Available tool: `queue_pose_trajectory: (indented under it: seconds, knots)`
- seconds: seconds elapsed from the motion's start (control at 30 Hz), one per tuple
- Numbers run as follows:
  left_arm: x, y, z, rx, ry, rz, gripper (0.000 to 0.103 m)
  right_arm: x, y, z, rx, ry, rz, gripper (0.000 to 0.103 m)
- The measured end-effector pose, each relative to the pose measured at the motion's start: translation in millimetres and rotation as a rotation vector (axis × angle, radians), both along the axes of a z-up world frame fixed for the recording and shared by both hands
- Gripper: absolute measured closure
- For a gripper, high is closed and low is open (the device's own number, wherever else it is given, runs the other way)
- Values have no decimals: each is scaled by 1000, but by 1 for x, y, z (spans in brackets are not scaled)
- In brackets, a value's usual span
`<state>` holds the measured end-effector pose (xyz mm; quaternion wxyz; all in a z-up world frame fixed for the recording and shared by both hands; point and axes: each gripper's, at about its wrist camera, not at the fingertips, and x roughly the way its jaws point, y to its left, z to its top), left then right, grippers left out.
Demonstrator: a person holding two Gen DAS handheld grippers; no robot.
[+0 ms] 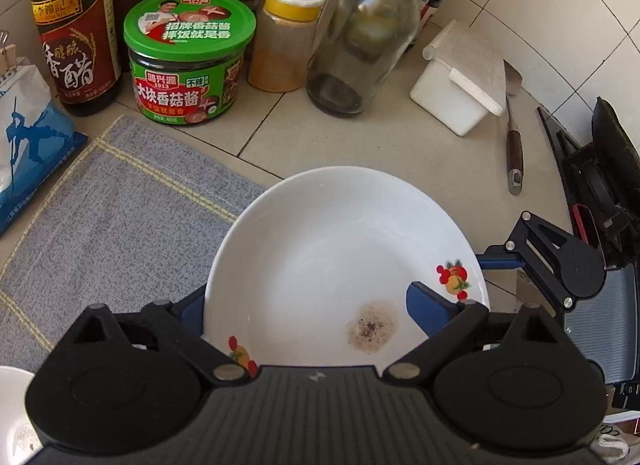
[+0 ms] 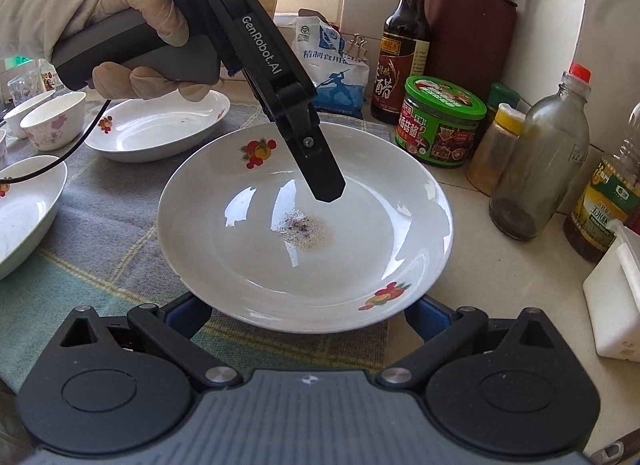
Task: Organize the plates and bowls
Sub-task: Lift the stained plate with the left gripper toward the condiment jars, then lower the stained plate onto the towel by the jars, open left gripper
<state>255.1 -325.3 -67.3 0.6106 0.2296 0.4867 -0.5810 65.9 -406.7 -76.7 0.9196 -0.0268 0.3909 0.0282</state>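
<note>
Glazed white, from the left wrist: shows the plate [image 1: 320, 249] low at centre, partly over grey cloth [image 1: 120, 217] at nine o'clock, partly over beige tile [image 1: 360, 137]. Shows the left gripper [image 1: 308, 299] straddling the near rim, jaws apart, with one blue finger [image 1: 424, 301] over the inside at four o'clock and the other beneath at eight; cannot tell whether clamped or merely cradling. Shows spice crumbs [image 1: 372, 327] at five o'clock. Could spill those if tipped by one edge; could slip on smooth glaze under a light pinch. Could topple the vinegar bottle [image 1: 76, 45], green-lidded jar [image 1: 188, 65], yellow-capped shaker [image 1: 284, 45] or clear glass bottle [image 1: 360, 37], ranged from eleven to one o'clock, if swung far forward. From the right wrist: puts the same plate at centre, with the right gripper [image 2: 308, 309] spread wide and both fingers running under the near rim at six o'clock; pads hidden, so cannot tell whether gripping. Shows a gloved hand [image 2: 132, 17] at ten o'clock, two oval dishes [image 2: 160, 129] and small bowls [image 2: 52, 121] on the cloth at nine to ten. Could chip rims if stacked there hard. Looks like a daylit home kitchen counter against a tiled wall, with a knife block [image 2: 468, 33] at one o'clock.
</note>
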Motion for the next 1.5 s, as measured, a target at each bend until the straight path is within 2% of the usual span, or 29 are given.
queue_pose_trajectory:
  seconds: [0.47, 0.63, 0.73, 0.9, 1.17, 1.33, 1.5]
  knots:
    - [5, -9, -17, 13, -10, 25, 6, 7, -5, -6, -3, 18, -18, 0]
    - [2, -9, -16, 7, -45, 17, 6, 5, -4, -5, -6, 18, -20, 0]
    - [-1, -4, -9, 2, -84, 27, 6, -1, -7, -1, 28, 10, -25, 0]
    - [-12, 11, 11, -44, -174, 37, 6, -14, -9, 5, 54, 10, -64, 0]
    - [-43, 49, 44, -130, -311, 78, 5, -42, 0, 24, 97, -39, -112, 0]
    - [-69, 79, 59, -195, -299, 144, 5, -56, 12, 34, 88, -62, -88, 0]
    - [-102, 111, 68, -244, -308, 253, 5, -69, 26, 40, 75, -79, -53, 0]
